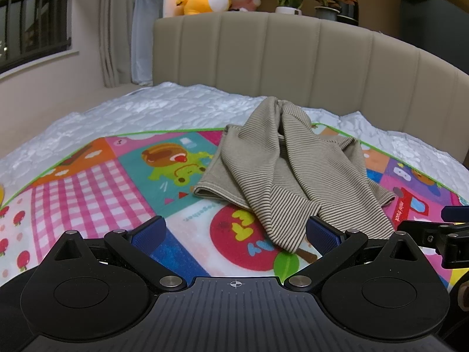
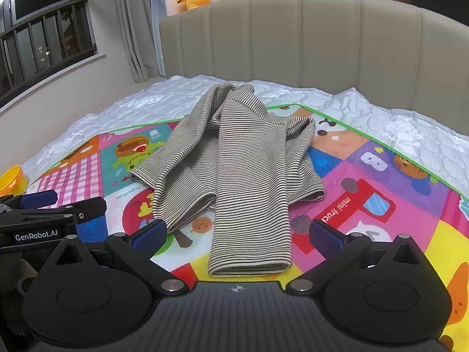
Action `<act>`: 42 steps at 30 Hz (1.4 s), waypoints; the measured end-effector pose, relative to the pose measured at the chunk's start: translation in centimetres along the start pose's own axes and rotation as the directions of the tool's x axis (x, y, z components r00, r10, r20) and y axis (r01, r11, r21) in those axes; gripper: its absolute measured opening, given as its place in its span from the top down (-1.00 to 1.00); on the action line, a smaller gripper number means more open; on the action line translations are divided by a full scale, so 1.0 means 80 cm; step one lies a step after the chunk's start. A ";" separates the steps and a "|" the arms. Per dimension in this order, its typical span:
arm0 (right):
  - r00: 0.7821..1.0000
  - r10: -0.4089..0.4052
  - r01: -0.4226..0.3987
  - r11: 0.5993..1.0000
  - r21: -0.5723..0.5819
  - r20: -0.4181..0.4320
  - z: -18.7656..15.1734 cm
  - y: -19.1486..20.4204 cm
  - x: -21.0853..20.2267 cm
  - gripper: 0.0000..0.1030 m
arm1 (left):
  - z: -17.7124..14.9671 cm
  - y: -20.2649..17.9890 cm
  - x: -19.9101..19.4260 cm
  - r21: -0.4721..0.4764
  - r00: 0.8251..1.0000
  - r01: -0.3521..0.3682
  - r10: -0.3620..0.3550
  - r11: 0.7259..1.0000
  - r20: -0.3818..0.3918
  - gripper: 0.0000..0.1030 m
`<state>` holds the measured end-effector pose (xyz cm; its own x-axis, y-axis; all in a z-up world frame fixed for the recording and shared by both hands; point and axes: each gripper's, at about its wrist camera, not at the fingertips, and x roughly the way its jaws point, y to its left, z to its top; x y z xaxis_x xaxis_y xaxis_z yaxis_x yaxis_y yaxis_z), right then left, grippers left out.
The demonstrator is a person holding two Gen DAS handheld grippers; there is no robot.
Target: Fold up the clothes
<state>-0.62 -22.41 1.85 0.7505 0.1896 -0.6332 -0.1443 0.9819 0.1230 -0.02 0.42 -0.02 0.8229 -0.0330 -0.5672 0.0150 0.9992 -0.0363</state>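
Striped top (image 2: 249, 161) heaped mid-mat, crumpled, sleeves flung forward; one sleeve end (image 2: 249, 264) lying nearest, just ahead of the right gripper (image 2: 237, 234). Right gripper spread wide, empty, straddling that sleeve without touching. Left gripper (image 1: 234, 233) likewise spread wide and empty, low over the mat (image 1: 88, 182), the top's near edge just beside its right finger (image 1: 322, 234).

Likely trouble from here:
- Pinching two layers at once where the folds overlap, so the heap lifts as a lump instead of opening flat.
- Catching only a sleeve, leaving the body twisted underneath.
- Dragging the thin mat along with the cloth, since it lies loose on the quilted cover (image 1: 146, 102).
- Bumping one gripper into the other, both being close side by side.

Top: soft ribbed knit, fine dark and beige stripes, limp, hemmed edges rolled slightly. Mat: smooth, flat, bright cartoon patches, green border. Cover: white, puffy, pebbled quilting. Headboard (image 2: 322, 44): beige, padded, vertical channels. Yellow cup (image 2: 11, 179) at far left, well apart.
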 end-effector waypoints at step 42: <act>1.000 -0.003 0.003 1.000 0.004 -0.009 -0.002 0.000 0.003 -1.00 | -0.002 0.000 0.000 -0.002 1.000 -0.001 0.001 1.000 -0.008 -1.00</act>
<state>-0.50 -22.33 1.58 0.7452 0.1863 -0.6403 -0.1392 0.9825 0.1238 -0.09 0.40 -0.15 0.8182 -0.0326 -0.5740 0.0133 0.9992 -0.0377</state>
